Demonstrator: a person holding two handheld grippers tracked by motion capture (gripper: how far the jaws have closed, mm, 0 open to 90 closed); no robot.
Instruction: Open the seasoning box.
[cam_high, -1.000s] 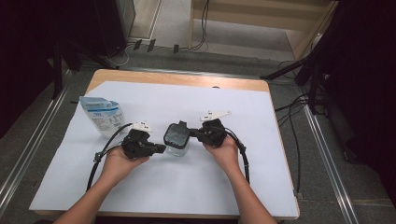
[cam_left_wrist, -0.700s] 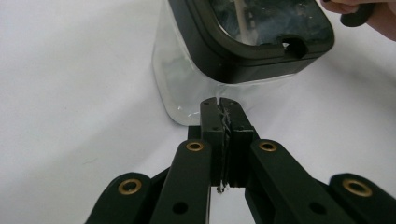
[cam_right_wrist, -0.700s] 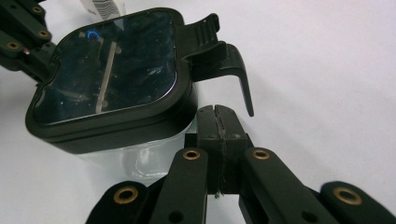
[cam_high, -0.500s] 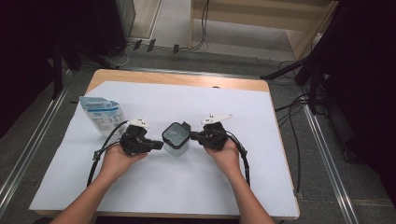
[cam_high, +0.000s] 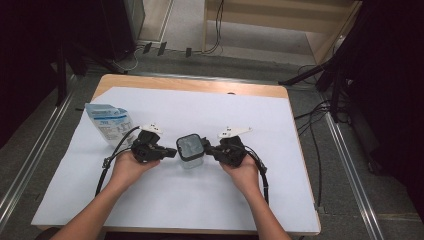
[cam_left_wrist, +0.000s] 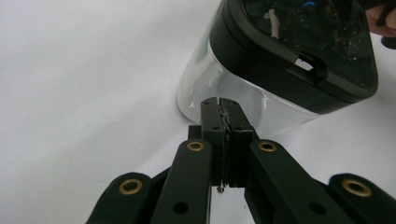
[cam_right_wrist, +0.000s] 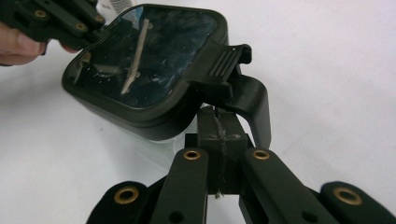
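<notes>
A clear container (cam_high: 190, 159) with a dark square lid (cam_high: 189, 146) stands mid-table on the white sheet. My left gripper (cam_high: 173, 152) is at its left, jaws shut on nothing, and their tips (cam_left_wrist: 220, 101) rest against the clear wall (cam_left_wrist: 201, 79) below the lid (cam_left_wrist: 289, 42). From the right comes my right gripper (cam_high: 208, 149), also shut on nothing. Its tips (cam_right_wrist: 217, 112) sit just under the ribbed latch tab (cam_right_wrist: 229, 60) of the lid (cam_right_wrist: 154, 51). The left gripper (cam_right_wrist: 70, 21) appears at the far side in the right gripper view.
A blue-and-white pouch (cam_high: 107, 122) lies at the left of the white sheet (cam_high: 200, 200). The wooden table edge (cam_high: 190, 84) runs along the far side, with cables and metal rails on the floor around.
Both hands have shifted only slightly. The grippers stay shut on either side of the container, which has hardly moved.
</notes>
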